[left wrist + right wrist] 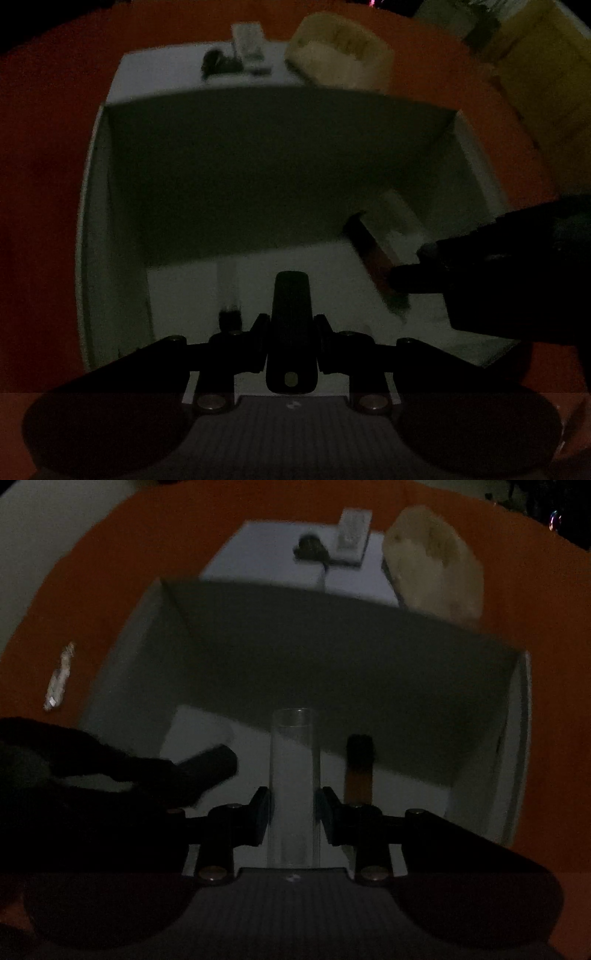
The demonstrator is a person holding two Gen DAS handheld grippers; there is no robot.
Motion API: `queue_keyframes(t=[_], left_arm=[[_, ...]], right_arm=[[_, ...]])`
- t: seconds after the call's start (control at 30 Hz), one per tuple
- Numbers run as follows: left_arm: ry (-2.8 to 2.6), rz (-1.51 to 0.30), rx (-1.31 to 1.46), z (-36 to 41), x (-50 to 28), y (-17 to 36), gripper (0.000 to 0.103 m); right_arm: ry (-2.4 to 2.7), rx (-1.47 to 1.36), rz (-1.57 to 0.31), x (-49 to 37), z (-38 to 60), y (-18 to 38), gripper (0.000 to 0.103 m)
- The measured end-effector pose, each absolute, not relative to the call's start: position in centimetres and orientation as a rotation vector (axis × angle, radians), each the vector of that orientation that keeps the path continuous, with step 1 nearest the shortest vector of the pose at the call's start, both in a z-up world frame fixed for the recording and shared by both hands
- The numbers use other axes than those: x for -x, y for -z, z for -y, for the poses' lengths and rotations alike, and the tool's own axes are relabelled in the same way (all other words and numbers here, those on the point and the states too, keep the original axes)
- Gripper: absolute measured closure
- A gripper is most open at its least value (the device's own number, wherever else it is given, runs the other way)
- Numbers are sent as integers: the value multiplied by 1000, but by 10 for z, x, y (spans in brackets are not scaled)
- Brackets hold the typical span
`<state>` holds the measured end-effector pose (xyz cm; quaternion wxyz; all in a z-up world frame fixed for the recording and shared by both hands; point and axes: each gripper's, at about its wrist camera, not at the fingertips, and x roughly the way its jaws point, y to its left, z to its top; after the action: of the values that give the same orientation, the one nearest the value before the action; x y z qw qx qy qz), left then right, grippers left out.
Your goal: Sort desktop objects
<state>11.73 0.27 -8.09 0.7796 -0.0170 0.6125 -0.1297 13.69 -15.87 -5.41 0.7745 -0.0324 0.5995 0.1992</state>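
Both views are very dark. My left gripper (291,328) is shut on a flat black oblong object (291,325) and holds it over the open white box (92,221). My right gripper (293,812) is shut on a clear plastic tube (293,775), also over the white box (517,738). A brown-and-dark stick (359,768) lies on the box floor; it also shows in the left wrist view (369,251), with the right gripper coming in from the right (480,266). The left gripper shows at the lower left of the right wrist view (207,768).
The box sits on an orange mat (92,572). Beyond it lie a white sheet (258,554), a small black object (310,548), a small white packet (352,531) and a pale bag (436,561). A crumpled wrapper (59,677) lies left on the mat.
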Motion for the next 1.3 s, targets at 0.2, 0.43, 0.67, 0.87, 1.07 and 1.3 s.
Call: queue_keyframes(t=[0.2,0.43,0.67,0.87,1.07,1.3], left_arm=[[267,-1366,14,2,-120,104,82],[240,-1409,7,1,-127,124,82],[256,-1425,-27,11,-124,131,82],[253,-1425,-37,13,-123,135,82],[258,-1442,-18,10,-124,138,82],[259,-1438,-12,5,-123,133,62]], right_arm=[[-398,124,-1370,-136,161,92,71],[-383,187,-1397,-138,159,118,71],[-399,233,-1420,-134,150,131,71],[-402,259,-1431,-133,147,136,71],[-393,250,-1455,-135,150,137,71],[-391,223,-1466,-135,156,135,68]])
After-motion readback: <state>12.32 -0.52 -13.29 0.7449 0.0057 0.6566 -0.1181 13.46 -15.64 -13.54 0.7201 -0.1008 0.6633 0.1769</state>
